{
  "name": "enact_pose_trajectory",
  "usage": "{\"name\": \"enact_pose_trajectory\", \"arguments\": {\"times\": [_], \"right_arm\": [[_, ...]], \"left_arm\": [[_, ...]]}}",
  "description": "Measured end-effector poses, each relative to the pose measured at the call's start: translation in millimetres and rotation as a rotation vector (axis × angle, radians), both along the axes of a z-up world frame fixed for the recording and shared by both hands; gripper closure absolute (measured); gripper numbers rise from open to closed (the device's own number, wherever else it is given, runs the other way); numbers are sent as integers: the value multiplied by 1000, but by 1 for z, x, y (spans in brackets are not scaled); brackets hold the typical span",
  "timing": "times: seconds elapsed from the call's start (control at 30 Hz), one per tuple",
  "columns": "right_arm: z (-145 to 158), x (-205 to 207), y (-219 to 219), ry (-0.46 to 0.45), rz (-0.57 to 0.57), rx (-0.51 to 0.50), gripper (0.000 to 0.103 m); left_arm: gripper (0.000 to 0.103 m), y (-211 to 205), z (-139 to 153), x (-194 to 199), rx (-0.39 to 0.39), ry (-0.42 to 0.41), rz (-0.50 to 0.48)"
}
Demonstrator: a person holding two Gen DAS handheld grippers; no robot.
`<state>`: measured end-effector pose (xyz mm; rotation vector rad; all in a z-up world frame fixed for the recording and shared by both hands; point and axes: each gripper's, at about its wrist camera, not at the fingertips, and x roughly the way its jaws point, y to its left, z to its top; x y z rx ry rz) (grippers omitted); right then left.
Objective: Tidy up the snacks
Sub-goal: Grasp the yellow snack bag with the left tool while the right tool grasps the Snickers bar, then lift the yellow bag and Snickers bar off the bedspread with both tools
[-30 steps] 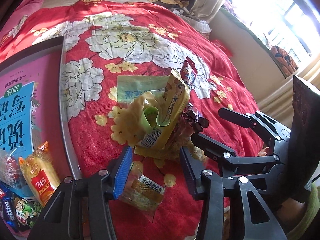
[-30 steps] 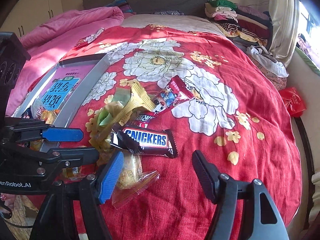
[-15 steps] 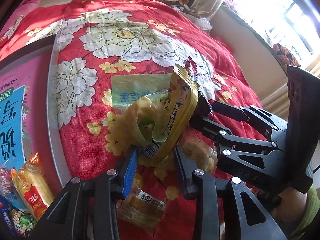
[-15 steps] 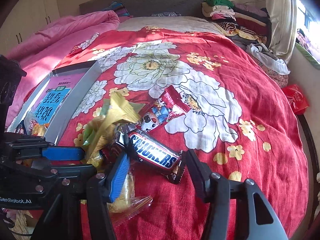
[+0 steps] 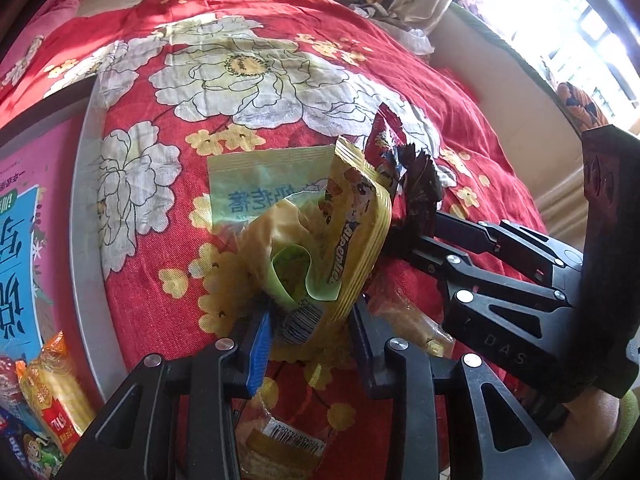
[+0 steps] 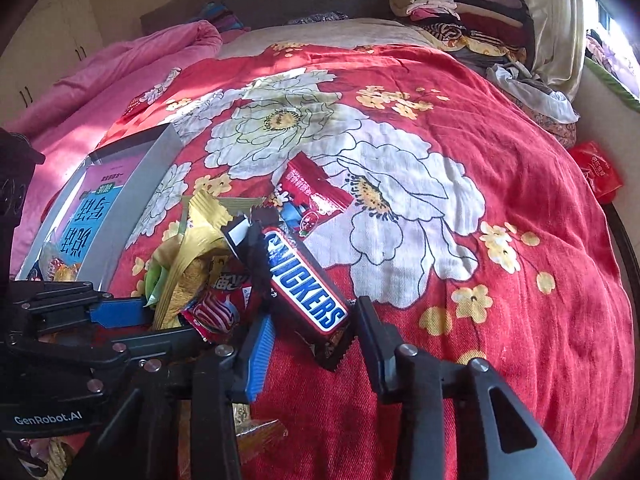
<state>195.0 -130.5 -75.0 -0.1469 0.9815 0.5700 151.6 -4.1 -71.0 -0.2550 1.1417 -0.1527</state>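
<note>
Left gripper (image 5: pixel 310 336) clamps the crinkled yellow Alpenliebe candy bag (image 5: pixel 352 232). Right gripper (image 6: pixel 312 340) jaws are closing around the brown Snickers bar (image 6: pixel 306 294) on the red floral bedspread (image 6: pixel 500 160).

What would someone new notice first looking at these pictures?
Probably the Snickers bar, lying tilted between the right gripper's closing jaws, near the front of the red floral bedspread. Just left of it, the left gripper pinches a yellow Alpenliebe bag atop the snack heap.

Snack pile (image 5: pixel 320 248) lies right of the tray (image 5: pixel 86 240).
</note>
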Motion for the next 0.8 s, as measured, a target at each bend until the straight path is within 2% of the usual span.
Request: {"name": "enact_pose_trajectory", "arguments": {"times": [0.07,0.23,0.37,0.6,0.8], "right_arm": [[1,2,-5,18,-13,44,68],[7,3,-17,61,-33,161,72],[11,1,-19,74,-19,218,85],[13,-4,-22,95,-16,256,85],[20,-9,-32,110,-24,345,85]], "left_arm": [[76,0,-1,0,14,4,5],[77,10,2,-7,-47,-4,6],[77,14,10,-19,-61,-26,7],[77,20,29,-39,-83,-73,11],[77,26,50,-49,-86,-117,20]]}}
